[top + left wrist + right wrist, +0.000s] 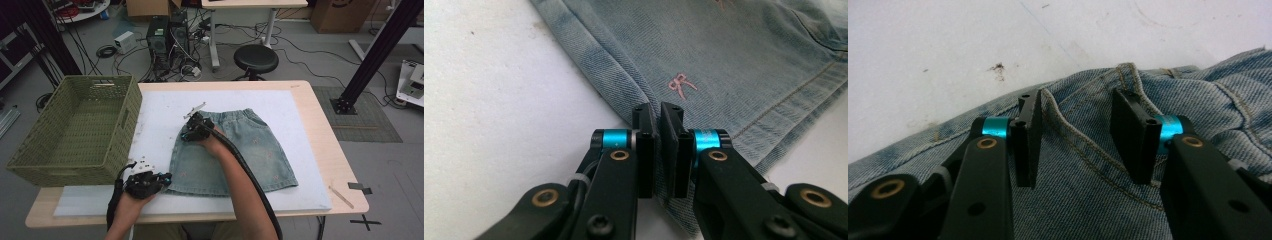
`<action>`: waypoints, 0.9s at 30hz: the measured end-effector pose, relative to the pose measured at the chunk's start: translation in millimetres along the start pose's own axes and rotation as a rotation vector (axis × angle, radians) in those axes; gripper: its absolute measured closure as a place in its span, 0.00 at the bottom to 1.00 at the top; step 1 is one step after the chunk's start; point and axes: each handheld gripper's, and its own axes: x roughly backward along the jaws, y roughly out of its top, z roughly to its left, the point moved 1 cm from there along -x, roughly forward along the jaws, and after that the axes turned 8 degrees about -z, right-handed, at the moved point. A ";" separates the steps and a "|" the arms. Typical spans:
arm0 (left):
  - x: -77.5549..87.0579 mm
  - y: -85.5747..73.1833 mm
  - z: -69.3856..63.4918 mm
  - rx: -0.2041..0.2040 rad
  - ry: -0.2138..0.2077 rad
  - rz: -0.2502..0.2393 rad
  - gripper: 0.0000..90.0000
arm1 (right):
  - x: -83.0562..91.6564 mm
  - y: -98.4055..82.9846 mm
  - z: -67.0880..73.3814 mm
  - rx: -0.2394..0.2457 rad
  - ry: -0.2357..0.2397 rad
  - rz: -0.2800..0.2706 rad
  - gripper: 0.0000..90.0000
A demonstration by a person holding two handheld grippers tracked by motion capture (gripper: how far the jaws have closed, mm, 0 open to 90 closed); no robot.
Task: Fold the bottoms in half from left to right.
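The fingers [646, 150] of the left gripper [658, 112] stand almost together, with only a thin slit between the pads, and they pinch the hem corner of the denim skirt [734, 65]. In the right gripper view, the fingers [1028, 145] of the right gripper [1080, 107] stand about half open. The waistband and a pocket seam of the skirt lie between them, but we cannot see the pads pressing on the cloth.

In the high view the skirt [250, 150] lies flat in the middle of the frame, waistband toward the top. The left gripper [165, 177] is at its lower left corner and the right gripper [189, 131] at its upper left corner, each in a hand of the person, with forearms coming from the bottom edge.

The left gripper view gives details that the high view does not: a small pink embroidered bow [682, 86] above the jaws, and the folded, faded hem. The right gripper view shows the yellow stitching and a belt loop [1128, 75] near the top of the frame. The high view alone gives the whole shape of the skirt.

The skirt rests on a white mat [160, 110] with small dark marks, and this mat covers a light wooden table [330, 150]. A green woven basket [75, 130] stands at the left side of the frame, just beside the mat. Behind the table, in the upper part, we see a black round stool [255, 59], computer towers [167, 37] and many cables [300, 55] on a grey floor.
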 end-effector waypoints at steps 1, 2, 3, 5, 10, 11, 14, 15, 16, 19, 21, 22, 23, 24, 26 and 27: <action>-0.4 -0.1 0.0 0.004 0.002 -0.003 0.95 | -0.5 0.2 0.3 -0.002 -0.003 0.000 0.66; -0.4 0.0 0.2 0.006 0.000 -0.001 0.95 | -0.7 0.4 0.4 0.000 -0.002 0.000 0.71; -0.5 0.1 -0.1 0.006 0.002 -0.001 0.95 | -0.6 0.6 1.1 0.009 0.005 0.001 0.74; -0.8 0.2 -0.3 0.003 0.004 -0.002 0.95 | -0.8 1.6 3.3 0.036 0.002 0.001 0.82; -0.8 0.4 0.1 0.007 0.004 -0.001 0.95 | 0.0 2.6 5.4 0.052 0.005 0.002 0.99; -0.9 0.4 0.1 0.007 0.004 -0.002 0.95 | 0.7 2.6 4.2 0.049 0.010 -0.001 0.99; -0.7 0.6 0.2 0.010 0.002 -0.006 0.95 | 3.8 3.2 2.5 0.029 0.023 -0.013 1.00; -0.4 0.8 0.3 0.013 0.000 -0.011 0.95 | 5.1 3.6 2.1 0.030 0.023 -0.021 1.00; 0.1 1.3 0.1 0.015 -0.002 -0.017 0.95 | 6.9 4.5 2.1 0.030 0.025 -0.028 1.00; 2.1 3.4 -0.6 0.019 -0.012 -0.043 0.95 | 15.0 7.4 0.5 0.031 0.031 -0.057 1.00; 3.2 4.9 -1.5 0.025 -0.023 -0.064 0.95 | 21.3 8.7 -0.5 0.029 0.031 -0.071 1.00; 3.8 6.0 -2.5 0.031 -0.030 -0.078 0.95 | 24.4 8.9 -1.4 0.033 0.030 -0.078 1.00; 4.4 7.5 -4.1 0.037 -0.040 -0.094 0.95 | 27.8 9.0 -1.8 0.031 0.027 -0.079 1.00; 5.0 9.4 -5.9 0.034 -0.052 -0.108 0.95 | 31.1 8.8 -2.8 0.033 0.025 -0.088 1.00; 5.4 13.8 -11.3 0.032 -0.073 -0.131 0.95 | 38.1 7.6 -5.1 0.026 0.027 -0.104 1.00; 4.9 16.0 -14.0 0.032 -0.087 -0.141 0.95 | 41.7 6.9 -6.2 0.023 0.027 -0.112 1.00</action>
